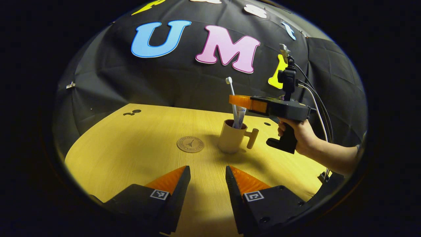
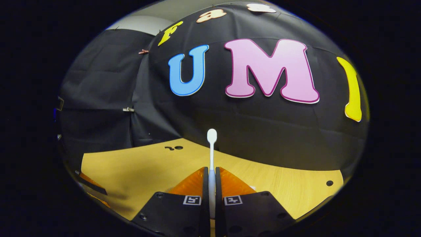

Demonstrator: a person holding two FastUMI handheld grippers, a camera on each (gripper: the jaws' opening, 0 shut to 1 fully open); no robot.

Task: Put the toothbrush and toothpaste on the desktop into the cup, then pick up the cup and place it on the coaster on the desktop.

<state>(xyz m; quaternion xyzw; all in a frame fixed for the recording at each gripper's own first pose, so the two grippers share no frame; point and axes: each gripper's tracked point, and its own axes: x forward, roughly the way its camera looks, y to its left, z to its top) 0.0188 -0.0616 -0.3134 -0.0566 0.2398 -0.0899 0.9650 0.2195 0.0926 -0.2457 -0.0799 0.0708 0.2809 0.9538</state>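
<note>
While clamped on the toothbrush (image 2: 211, 154), right gripper (image 2: 212, 171) pinching the thin handle with both fingers closed on it, brush head standing up at frame centre in the right gripper view. Seen from the left gripper view at centre right: same right gripper (image 1: 237, 101) held by a hand (image 1: 297, 133), fingers around the toothbrush (image 1: 231, 95) above the cup (image 1: 231, 138), lower end already down inside beside the toothpaste (image 1: 240, 117). Left gripper (image 1: 205, 179) at bottom centre of its own view, fingers spread well apart, holding nothing, hovering over the desktop (image 1: 138, 144). Coaster (image 1: 190, 144) flat on the wood just left of the cup, bare and not touching it. Judged: toothbrush light and stiff, slim and smooth enough to twist in a pinch, so release only once leaned on the rim. Cup probably rigid and glossy, top-heavy with tall contents; best taken by the peg-like handle (image 1: 252, 138) sticking out to its right, or across the body low down, kept upright to avoid tipping the brush and tube out. Short carry leftward to the coaster, judged the remaining step.
</note>
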